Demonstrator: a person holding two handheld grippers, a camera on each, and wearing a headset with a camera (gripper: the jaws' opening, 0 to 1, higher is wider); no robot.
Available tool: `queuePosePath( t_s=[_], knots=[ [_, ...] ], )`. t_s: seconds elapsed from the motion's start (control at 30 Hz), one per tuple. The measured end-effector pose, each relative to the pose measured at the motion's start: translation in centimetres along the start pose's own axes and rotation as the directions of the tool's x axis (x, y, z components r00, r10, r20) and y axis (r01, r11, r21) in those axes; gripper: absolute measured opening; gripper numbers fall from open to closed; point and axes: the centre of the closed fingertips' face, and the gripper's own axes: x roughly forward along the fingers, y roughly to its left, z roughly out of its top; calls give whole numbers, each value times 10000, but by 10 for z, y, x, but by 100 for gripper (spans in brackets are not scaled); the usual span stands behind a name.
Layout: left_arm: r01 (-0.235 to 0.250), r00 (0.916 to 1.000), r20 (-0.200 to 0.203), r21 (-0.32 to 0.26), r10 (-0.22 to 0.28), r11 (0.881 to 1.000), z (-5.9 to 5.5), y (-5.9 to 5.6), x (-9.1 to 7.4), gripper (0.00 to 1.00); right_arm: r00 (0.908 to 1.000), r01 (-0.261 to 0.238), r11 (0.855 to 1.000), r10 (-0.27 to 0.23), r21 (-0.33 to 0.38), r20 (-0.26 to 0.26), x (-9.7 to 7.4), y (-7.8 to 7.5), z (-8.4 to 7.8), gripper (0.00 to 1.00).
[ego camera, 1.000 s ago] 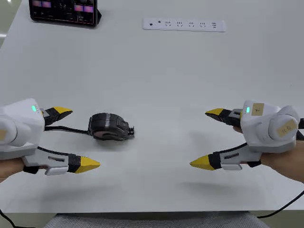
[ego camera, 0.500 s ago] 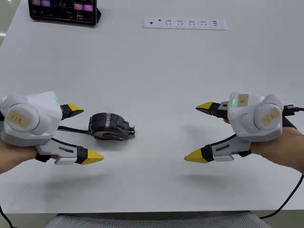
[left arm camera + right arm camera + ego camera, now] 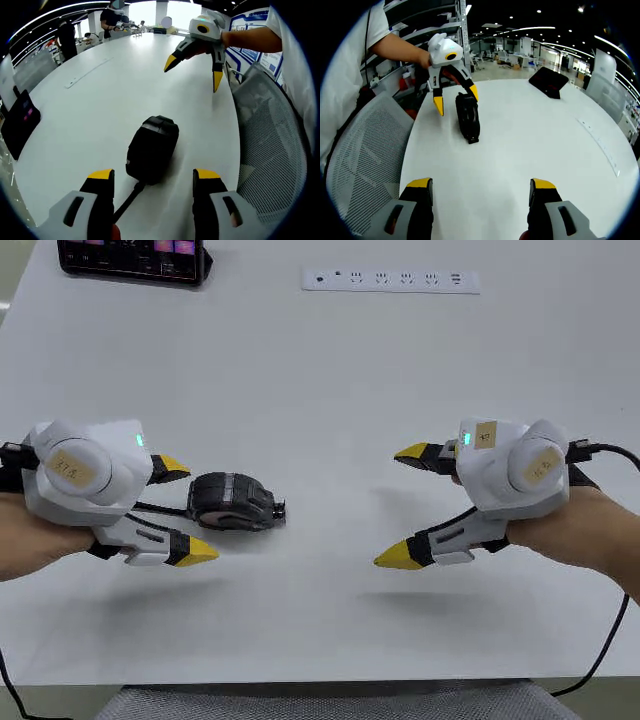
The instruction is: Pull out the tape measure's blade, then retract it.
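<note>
A black tape measure lies on its side on the white table, its blade tip pointing right and a black strap trailing left. My left gripper stands open just left of it, yellow tips on either side of its rear end without touching. In the left gripper view the tape measure sits just ahead of the open jaws. My right gripper is open, well to the right, facing the tape measure across bare table. The other gripper straddles the case in the right gripper view.
A white power strip lies at the far edge and a dark tablet stands at the far left corner. A mesh chair back sits under the near edge. Cables trail from both grippers.
Both grippers have moved inward toward the tape measure; the left one now brackets its rear end. The tape measure has not moved. Both stay open.
</note>
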Motion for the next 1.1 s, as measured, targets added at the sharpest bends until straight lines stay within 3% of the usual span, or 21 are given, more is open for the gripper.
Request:
queuePosePath(
  t_s=[0.33, 0.6, 0.7, 1.1],
  knots=[
    [189, 9985, -516, 507, -162, 9985, -3, 4, 9, 46, 10000, -84, 10000, 84, 30, -15, 2, 3, -1, 77],
    [460, 9968, -688, 765, -408, 9960, -2, 3, 14, 39, 9999, -158, 9998, 158, 92, 34, 4, 5, -1, 76],
    [445, 9959, -838, 1116, -352, 9928, -3, 5, 15, 33, 9998, -220, 9997, 220, 121, 35, 6, 7, -2, 76],
    [478, 9955, -875, 1191, -374, 9917, -3, 6, 19, 29, 9995, -321, 9993, 320, 169, 10, 9, 13, -1, 75]
  ],
)
